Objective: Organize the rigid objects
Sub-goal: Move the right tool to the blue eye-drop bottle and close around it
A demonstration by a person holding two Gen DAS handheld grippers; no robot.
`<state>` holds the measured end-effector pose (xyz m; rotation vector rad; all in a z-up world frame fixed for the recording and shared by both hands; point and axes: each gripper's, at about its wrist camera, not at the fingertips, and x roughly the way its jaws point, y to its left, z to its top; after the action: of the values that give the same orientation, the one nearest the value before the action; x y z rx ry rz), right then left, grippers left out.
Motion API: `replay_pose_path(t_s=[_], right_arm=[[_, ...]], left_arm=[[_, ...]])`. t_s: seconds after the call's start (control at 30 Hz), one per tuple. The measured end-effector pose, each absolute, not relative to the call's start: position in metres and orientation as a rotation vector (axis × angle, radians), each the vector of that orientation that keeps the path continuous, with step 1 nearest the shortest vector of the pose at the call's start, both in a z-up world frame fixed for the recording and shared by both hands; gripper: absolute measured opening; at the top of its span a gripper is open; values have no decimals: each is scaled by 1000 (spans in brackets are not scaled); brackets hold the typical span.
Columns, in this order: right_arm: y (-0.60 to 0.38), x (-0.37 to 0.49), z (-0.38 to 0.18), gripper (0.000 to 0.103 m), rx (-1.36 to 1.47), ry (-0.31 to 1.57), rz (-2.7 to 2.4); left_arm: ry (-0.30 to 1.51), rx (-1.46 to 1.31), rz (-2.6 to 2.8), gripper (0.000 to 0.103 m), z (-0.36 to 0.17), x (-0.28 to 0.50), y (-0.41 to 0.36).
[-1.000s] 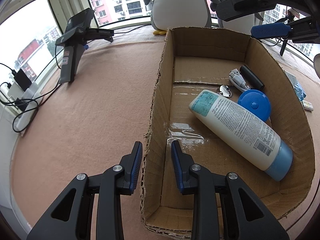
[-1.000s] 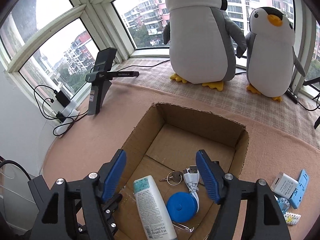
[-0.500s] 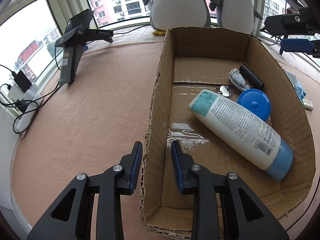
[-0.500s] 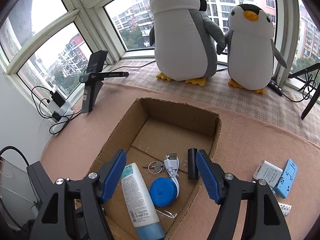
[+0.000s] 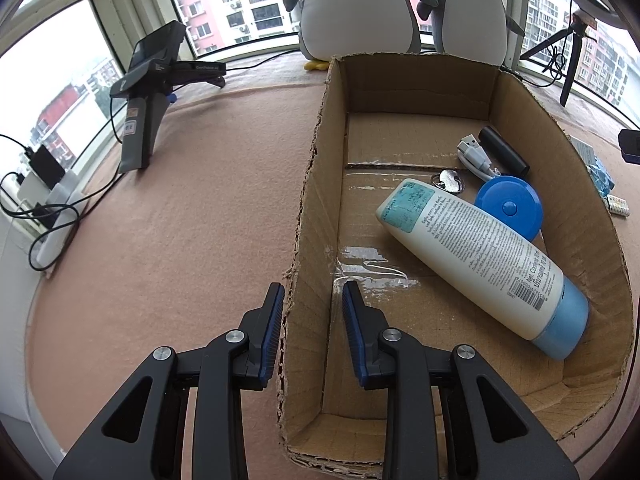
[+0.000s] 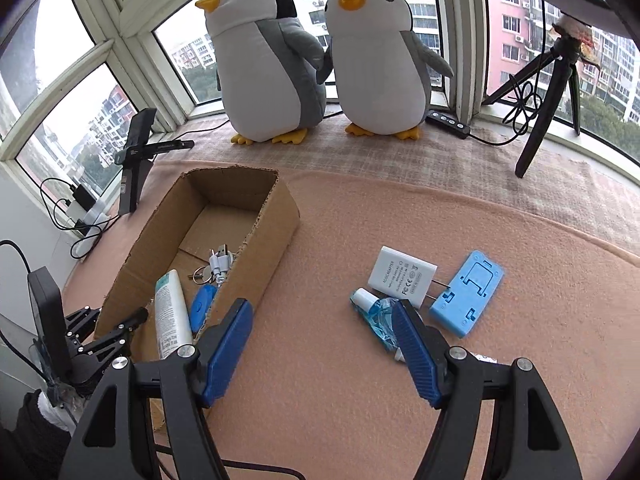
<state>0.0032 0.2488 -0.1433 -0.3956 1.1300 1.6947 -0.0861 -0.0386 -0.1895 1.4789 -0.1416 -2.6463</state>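
Note:
A cardboard box (image 5: 312,208) holds a white lotion tube (image 5: 480,256), a blue round case (image 5: 510,206), a key ring (image 5: 448,181), a white USB cable (image 5: 474,156) and a black cylinder (image 5: 504,151). My left gripper (image 5: 312,304) straddles the box's left wall with a gap on each side. My right gripper (image 6: 324,328) is open and empty above the cloth right of the box (image 6: 256,256). Beyond it lie a white power adapter (image 6: 402,276), a light blue phone stand (image 6: 468,292) and a small blue bottle (image 6: 380,316).
Two plush penguins (image 6: 312,60) stand on the window ledge. A black device on a stand (image 5: 148,92) and a power strip with cables (image 5: 44,216) are at the left. A tripod (image 6: 548,92) stands at the back right. A pill strip (image 5: 618,205) lies right of the box.
My right gripper has swung from above the box to the right, over the loose items on the cloth. The black cylinder now lies in the box. My left gripper has stayed at the box wall.

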Motion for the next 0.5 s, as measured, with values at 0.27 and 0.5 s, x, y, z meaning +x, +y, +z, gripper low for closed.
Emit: replay_pose_path(t_s=[0.27,0.5], right_arm=[[274,35,-184,33,-289,1362,1558],[279,36,-203,31,-265,1474,1525]], left_arm=[[-140,1479,-2647,27,-190,-86,-38],[-141,1479,-2647,27,-190,-86,-39]])
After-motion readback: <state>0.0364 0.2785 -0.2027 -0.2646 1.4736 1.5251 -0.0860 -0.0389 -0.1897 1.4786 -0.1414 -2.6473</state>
